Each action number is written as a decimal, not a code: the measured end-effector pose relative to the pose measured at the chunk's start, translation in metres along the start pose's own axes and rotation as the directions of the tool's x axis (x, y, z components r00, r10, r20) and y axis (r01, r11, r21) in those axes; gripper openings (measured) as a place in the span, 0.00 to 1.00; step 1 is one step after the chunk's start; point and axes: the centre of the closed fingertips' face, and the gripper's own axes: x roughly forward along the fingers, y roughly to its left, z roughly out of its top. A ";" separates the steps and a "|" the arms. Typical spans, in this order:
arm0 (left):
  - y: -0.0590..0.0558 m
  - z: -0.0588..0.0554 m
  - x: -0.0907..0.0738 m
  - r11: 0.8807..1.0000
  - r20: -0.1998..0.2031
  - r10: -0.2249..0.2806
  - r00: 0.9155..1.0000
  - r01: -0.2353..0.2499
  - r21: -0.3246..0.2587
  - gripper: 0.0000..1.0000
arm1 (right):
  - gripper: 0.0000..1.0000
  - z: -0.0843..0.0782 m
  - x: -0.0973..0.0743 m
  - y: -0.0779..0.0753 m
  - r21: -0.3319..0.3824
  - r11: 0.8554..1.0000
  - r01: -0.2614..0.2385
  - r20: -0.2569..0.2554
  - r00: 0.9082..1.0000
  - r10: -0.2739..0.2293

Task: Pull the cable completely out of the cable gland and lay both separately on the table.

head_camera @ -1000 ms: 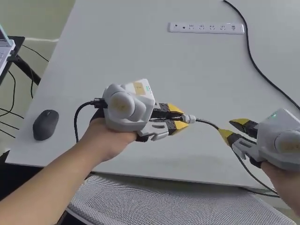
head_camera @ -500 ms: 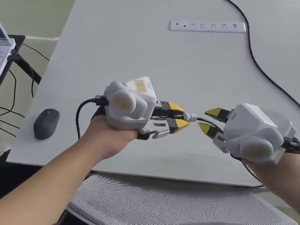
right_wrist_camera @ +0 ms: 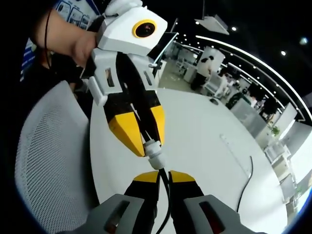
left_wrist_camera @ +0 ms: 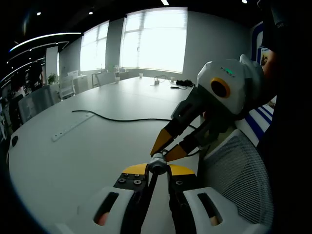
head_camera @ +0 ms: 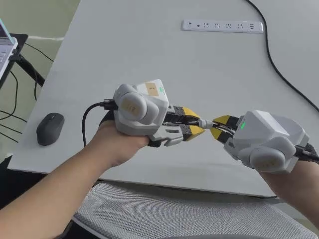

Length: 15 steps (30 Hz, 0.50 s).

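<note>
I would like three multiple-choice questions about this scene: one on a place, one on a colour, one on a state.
1. Where is the mouse?
A) at the table's far edge
B) near the table's left edge
C) in a gripper

2. What colour are the jaw tips?
A) red
B) green
C) yellow

3. The left gripper is:
A) shut on the gland
B) open and empty
C) lying on the table

Answers: B, the head view shows the mouse by the left edge; C, the tips are yellow in every view; A, the gland sits clamped between its tips.
</note>
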 end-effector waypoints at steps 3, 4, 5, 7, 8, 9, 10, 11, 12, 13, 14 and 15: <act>-0.001 0.001 0.000 1.000 0.004 -0.001 1.000 0.001 -0.001 0.15 | 0.01 0.000 0.000 -0.001 0.014 1.000 0.008 0.002 1.000 -0.008; -0.001 0.001 0.000 1.000 0.004 0.000 1.000 0.000 -0.001 0.15 | 0.01 -0.001 0.000 -0.001 0.029 1.000 0.007 0.003 1.000 -0.007; -0.001 0.001 0.000 1.000 0.002 -0.002 1.000 0.002 0.000 0.15 | 0.01 -0.001 0.000 -0.001 0.034 0.999 0.006 0.003 1.000 -0.007; -0.001 0.002 0.000 1.000 0.005 -0.001 1.000 0.001 0.000 0.15 | 0.01 -0.004 0.001 -0.003 0.055 0.998 0.015 -0.002 1.000 -0.015; -0.001 0.002 0.000 1.000 0.006 0.000 1.000 0.000 0.000 0.15 | 0.01 -0.006 0.001 -0.004 0.067 0.998 0.015 -0.004 1.000 -0.015; -0.001 0.003 0.000 1.000 0.008 0.000 1.000 0.000 0.001 0.15 | 0.01 -0.007 0.001 -0.006 0.085 0.996 0.019 -0.005 1.000 -0.018; -0.001 0.004 0.000 1.000 0.010 0.001 1.000 -0.001 0.001 0.15 | 0.01 -0.008 0.001 -0.008 0.091 0.996 0.022 -0.006 1.000 -0.022; 0.000 0.005 -0.001 1.000 0.012 0.001 1.000 -0.001 -0.001 0.15 | 0.01 -0.009 0.001 -0.009 0.101 0.995 0.025 -0.009 1.000 -0.025; 0.000 0.005 -0.001 1.000 0.012 0.001 1.000 -0.001 0.000 0.15 | 0.01 -0.010 0.001 -0.010 0.111 0.993 0.025 -0.009 1.000 -0.024; 0.000 0.005 -0.001 1.000 0.012 0.001 1.000 -0.001 -0.001 0.15 | 0.01 -0.011 0.001 -0.011 0.131 0.991 0.028 -0.009 1.000 -0.027; 0.001 0.005 -0.001 1.000 0.015 0.002 1.000 -0.002 -0.001 0.15 | 0.02 -0.012 0.001 -0.012 0.149 0.988 0.029 -0.009 1.000 -0.028; 0.002 0.005 -0.001 1.000 0.015 0.002 1.000 -0.002 -0.002 0.15 | 0.02 -0.014 0.001 -0.013 0.171 0.985 0.028 -0.008 1.000 -0.027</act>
